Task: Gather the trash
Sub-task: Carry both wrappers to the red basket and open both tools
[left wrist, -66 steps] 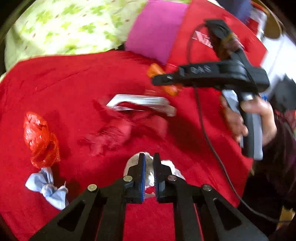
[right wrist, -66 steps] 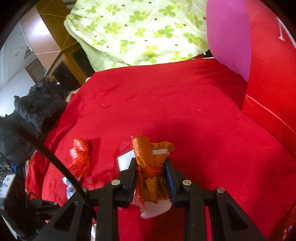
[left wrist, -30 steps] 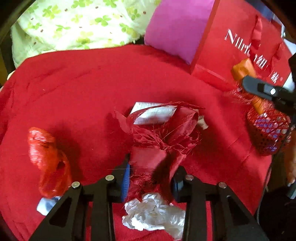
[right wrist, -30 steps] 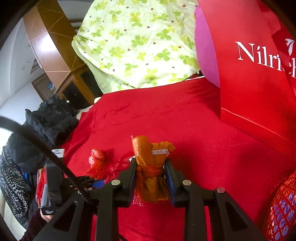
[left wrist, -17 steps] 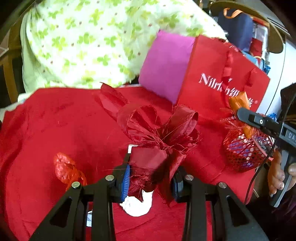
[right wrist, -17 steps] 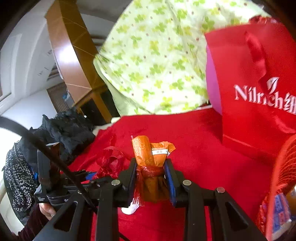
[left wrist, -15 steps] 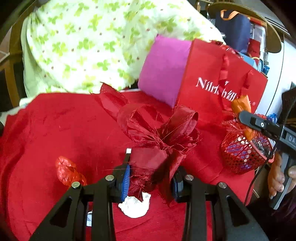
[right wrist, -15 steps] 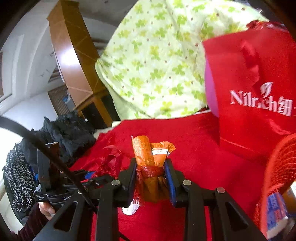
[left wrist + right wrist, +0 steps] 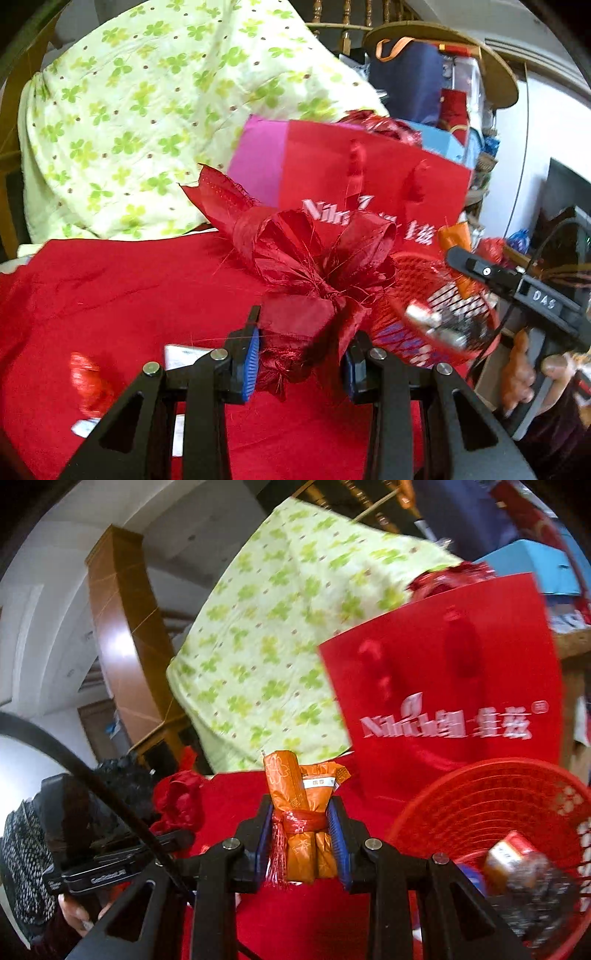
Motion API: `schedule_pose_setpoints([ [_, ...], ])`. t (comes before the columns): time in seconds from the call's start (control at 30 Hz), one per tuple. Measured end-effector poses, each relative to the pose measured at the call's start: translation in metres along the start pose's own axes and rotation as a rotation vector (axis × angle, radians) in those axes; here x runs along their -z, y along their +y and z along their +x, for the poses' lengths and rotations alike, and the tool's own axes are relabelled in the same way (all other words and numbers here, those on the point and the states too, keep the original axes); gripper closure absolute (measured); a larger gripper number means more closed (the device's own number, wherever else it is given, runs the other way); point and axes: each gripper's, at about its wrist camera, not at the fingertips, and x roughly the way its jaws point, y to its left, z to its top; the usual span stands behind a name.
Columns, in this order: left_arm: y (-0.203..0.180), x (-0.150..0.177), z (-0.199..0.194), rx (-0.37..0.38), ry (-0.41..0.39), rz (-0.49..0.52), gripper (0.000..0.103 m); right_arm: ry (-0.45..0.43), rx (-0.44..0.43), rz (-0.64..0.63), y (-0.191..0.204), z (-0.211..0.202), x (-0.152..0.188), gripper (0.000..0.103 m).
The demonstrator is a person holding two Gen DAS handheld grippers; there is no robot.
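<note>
Tongs: left (image 9: 300,356) grasp frayed bow (image 9: 317,266), right (image 9: 301,843) clench orange packet (image 9: 303,812); threads may snag, missing basket (image 9: 491,794).

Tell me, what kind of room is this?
Probably a lived-in bedroom at home: a red bedspread, a clover-print quilt heaped behind it, and cluttered wooden furniture all around.

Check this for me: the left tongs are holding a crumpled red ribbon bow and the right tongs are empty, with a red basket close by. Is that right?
Not quite. The right tongs are not empty: the right wrist view shows them shut on an orange wrapper bundle tied with a red band. The rest holds: the left tongs grip the red ribbon bow, and the red basket is close by.
</note>
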Motion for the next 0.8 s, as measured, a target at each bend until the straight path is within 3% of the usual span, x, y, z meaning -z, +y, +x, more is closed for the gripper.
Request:
schedule_pose_setpoints([
  [0.17,-0.039,-0.006,0.018,0.090,0.006,-0.028,0.065,-0.067,0.054,0.075,-0.035,-0.031,-0.008,0.072],
  [0.3,-0.079,-0.007,0.038,0.142,0.047,0.017,0.065,-0.112,0.087,0.148,-0.067,-0.051,-0.013,0.072],
  [0.6,-0.136,-0.006,0.086,0.208,0.148,0.034,0.063,-0.114,0.128,0.296,-0.118,-0.066,-0.013,0.070],
  [0.67,-0.142,-0.003,0.097,0.200,0.182,0.034,0.051,-0.100,0.136,0.322,-0.125,-0.062,-0.013,0.069],
  [0.7,-0.142,-0.001,0.099,0.198,0.188,0.032,0.047,-0.095,0.146,0.335,-0.128,-0.062,-0.012,0.060],
  [0.73,-0.142,0.001,0.101,0.190,0.190,0.030,0.039,-0.100,0.157,0.349,-0.130,-0.063,-0.011,0.035],
  [0.8,-0.140,0.003,0.099,0.183,0.182,0.031,0.036,-0.135,0.161,0.358,-0.131,-0.068,-0.010,0.027],
])
